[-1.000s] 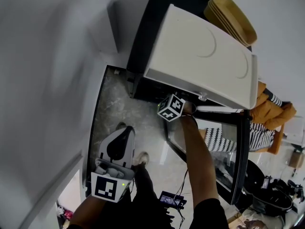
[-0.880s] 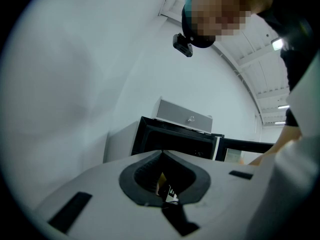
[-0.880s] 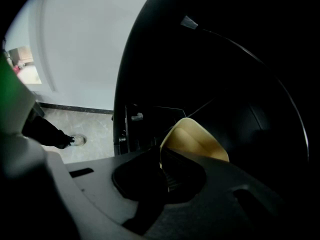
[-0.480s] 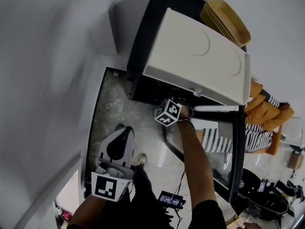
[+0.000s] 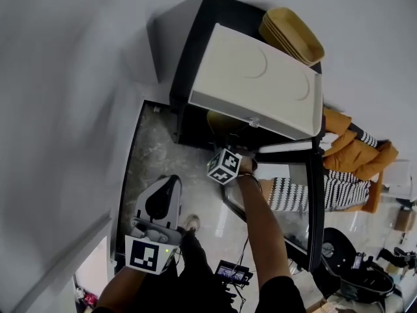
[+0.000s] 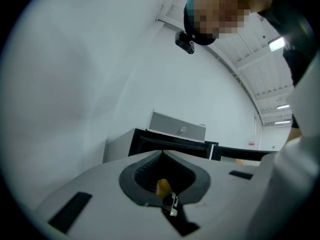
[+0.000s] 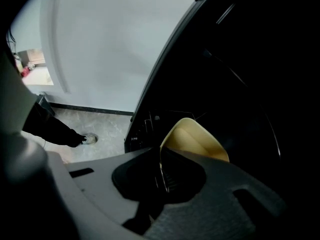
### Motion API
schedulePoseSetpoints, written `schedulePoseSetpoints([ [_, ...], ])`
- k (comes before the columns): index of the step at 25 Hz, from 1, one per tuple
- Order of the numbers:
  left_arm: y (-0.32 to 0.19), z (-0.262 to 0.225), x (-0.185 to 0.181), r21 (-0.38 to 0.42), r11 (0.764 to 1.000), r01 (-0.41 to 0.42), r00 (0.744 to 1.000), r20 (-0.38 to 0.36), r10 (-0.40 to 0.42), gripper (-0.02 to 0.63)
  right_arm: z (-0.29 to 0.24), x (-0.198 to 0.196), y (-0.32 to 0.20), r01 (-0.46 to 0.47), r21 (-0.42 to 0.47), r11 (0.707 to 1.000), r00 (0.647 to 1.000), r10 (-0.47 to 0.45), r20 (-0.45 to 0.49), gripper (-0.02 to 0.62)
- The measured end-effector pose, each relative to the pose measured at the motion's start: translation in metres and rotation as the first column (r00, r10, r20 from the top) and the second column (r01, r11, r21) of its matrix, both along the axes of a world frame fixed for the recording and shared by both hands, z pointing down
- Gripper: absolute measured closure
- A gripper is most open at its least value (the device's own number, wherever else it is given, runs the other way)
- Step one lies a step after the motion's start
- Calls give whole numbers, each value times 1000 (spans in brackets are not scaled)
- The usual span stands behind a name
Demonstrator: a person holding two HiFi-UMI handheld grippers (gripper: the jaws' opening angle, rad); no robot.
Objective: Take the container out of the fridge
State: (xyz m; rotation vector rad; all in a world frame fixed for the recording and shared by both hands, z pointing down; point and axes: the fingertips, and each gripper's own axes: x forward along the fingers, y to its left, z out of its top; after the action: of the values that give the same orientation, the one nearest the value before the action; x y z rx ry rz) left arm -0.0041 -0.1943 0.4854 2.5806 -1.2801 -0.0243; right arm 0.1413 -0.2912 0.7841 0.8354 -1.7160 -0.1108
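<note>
- The right tool (image 7: 161, 158) is clamping its jaws together on the thin rim of the container (image 7: 196, 140), which is standing up between them.
- The container is showing as a smooth, pale tan tray with a rounded corner and a shallow sloping wall; it looks like moulded plastic or pulp, and I cannot tell which.
- It is sitting at the dark mouth of the fridge (image 5: 194, 64), just under the white box (image 5: 255, 83) and touching the tool only.
- The left tool (image 6: 161, 154) is hanging low and well apart from the fridge, its jaws pressing together on nothing; its grey pads are showing fine ribbing.
- The fridge is standing as a matt black cabinet, with its glass door (image 5: 307, 197) swinging open to the right.
- The white box is lying on top of the fridge, flat and smooth, with two faint curved lines on its lid and a small knob on its front edge.
- A stack of like tan trays (image 5: 293, 32) is resting on the fridge top, beside the box.
- The floor (image 5: 156, 150) is showing as glossy grey marbled stone, bordered by a dark skirting line.
- A plain white wall (image 5: 65, 77) is running behind and beside the fridge.
- A light shoe (image 7: 89, 139) is standing on the floor near the fridge's foot.
</note>
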Motion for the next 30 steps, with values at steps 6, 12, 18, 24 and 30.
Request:
schedulePoseSetpoints([
  [6, 7, -18, 4, 35, 999, 19, 1000, -22, -18, 604, -9, -7, 22, 23, -18, 1000, 1000, -23, 10, 588],
  [12, 13, -39, 1, 73, 996, 51, 998, -40, -48, 604, -22, -20, 49, 39, -24, 999, 999, -38, 27, 588],
  [18, 27, -49, -5, 76, 995, 60, 998, -29, -58, 604, -33, -32, 84, 43, -33, 999, 998, -41, 56, 588],
  [24, 46, -58, -8, 81, 995, 59, 998, -18, -58, 604, -52, -42, 120, 34, -35, 999, 995, -31, 91, 588],
  [30, 71, -71, -9, 89, 994, 62, 998, -28, -59, 604, -76, -54, 160, 25, -42, 999, 990, -19, 140, 588],
])
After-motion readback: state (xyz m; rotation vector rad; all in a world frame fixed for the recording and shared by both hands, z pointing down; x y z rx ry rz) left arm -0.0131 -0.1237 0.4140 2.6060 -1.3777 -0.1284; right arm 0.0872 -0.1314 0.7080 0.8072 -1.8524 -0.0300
